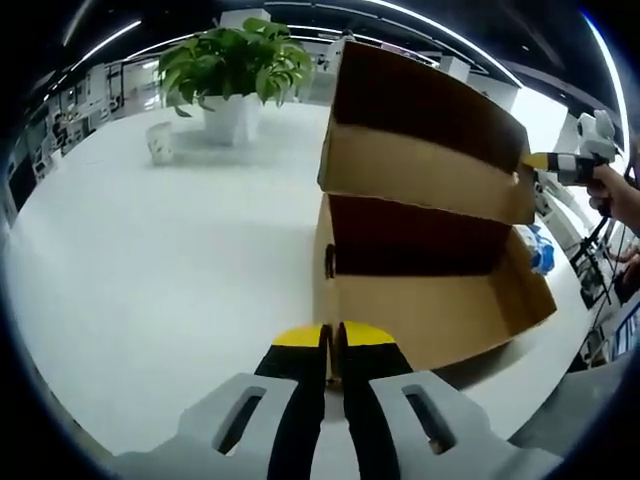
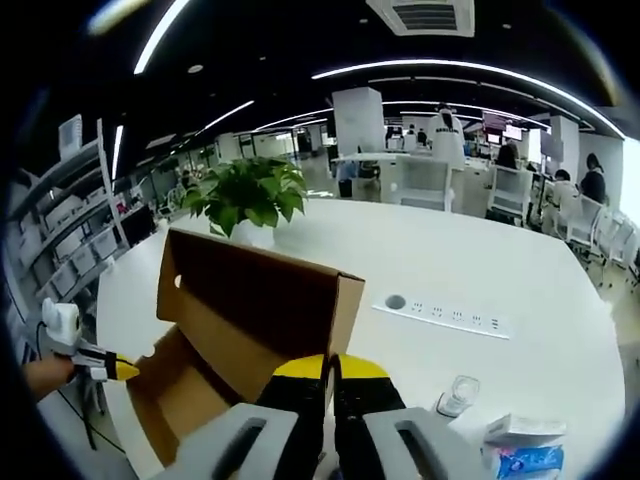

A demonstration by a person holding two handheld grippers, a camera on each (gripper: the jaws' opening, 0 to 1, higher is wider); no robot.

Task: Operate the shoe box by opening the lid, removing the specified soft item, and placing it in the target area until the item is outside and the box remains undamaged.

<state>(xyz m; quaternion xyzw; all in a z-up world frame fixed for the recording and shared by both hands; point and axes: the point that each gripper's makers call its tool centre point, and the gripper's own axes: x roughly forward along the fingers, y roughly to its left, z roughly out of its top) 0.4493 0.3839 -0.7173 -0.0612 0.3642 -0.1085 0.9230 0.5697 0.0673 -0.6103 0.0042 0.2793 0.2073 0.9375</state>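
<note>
The cardboard shoe box [image 1: 420, 290] is seen at centre right of the left gripper view, lying on the white worktop [image 1: 150, 280], with its hinged lid [image 1: 425, 140] raised above the dark opening. In that view the left gripper [image 1: 333, 340] rises from the bottom centre, its yellow-tipped jaws pressed together on the near edge of the box, apparently to steady it. The right gripper [image 1: 545, 161] comes in at the far right, held by a hand [image 1: 620, 195], its jaws clenched on the lid's outer edge. In the right gripper view the lid [image 2: 255, 295] is seen at lower left centre, pinched at bottom centre by the right gripper [image 2: 330, 365], while the left gripper [image 2: 120, 370] shows at the lower left. The soft item cannot be made out; the interior is in shadow, so it is judged to be inside the box, not yet removed. A potted plant [image 1: 235, 75] and a paper cup [image 1: 159, 142] stand at the upper left of the left gripper view. From here, the cardboard hinge could be torn or creased if the lid is pulled back too far. The box could be slid or tipped if the steadying pinch is lost.
</note>
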